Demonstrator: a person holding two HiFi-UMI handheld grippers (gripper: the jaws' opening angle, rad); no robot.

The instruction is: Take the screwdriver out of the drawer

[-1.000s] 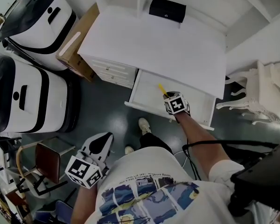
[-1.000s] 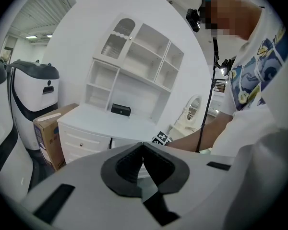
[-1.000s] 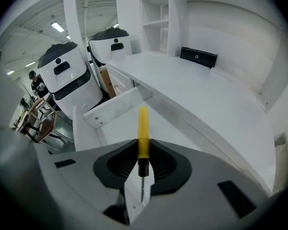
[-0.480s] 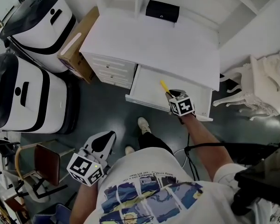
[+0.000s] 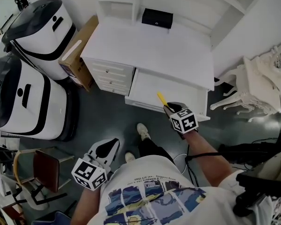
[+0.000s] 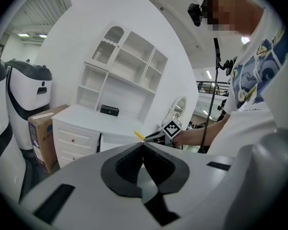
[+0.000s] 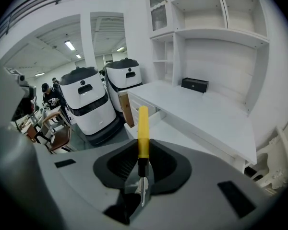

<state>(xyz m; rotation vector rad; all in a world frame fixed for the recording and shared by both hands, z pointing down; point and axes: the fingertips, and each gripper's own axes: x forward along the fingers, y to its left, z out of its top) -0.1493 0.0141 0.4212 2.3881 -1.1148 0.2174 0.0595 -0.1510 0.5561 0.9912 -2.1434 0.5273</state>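
A yellow-handled screwdriver (image 5: 162, 100) sticks out of my right gripper (image 5: 170, 108), which is shut on it and hangs over the front edge of the open white drawer (image 5: 147, 86) of the desk (image 5: 150, 46). In the right gripper view the screwdriver (image 7: 143, 131) stands upright between the pads, handle away from the camera, metal shaft toward it. My left gripper (image 5: 110, 145) hovers low near the person's body, away from the desk, its jaws together and holding nothing. From the left gripper (image 6: 143, 145) view I see the right gripper (image 6: 156, 135) and the yellow handle (image 6: 139, 135) ahead.
Two large white-and-black machines (image 5: 42, 27) (image 5: 23, 97) stand left of the desk, with a cardboard box (image 5: 77, 50) between them and it. A black box (image 5: 157, 18) sits on the desk top. A brown-seated chair (image 5: 44, 165) is at lower left, an ornate white chair (image 5: 253, 88) at right.
My right gripper has risen out of the drawer with the screwdriver and drawn back toward the person. The left gripper has drifted slightly sideways.
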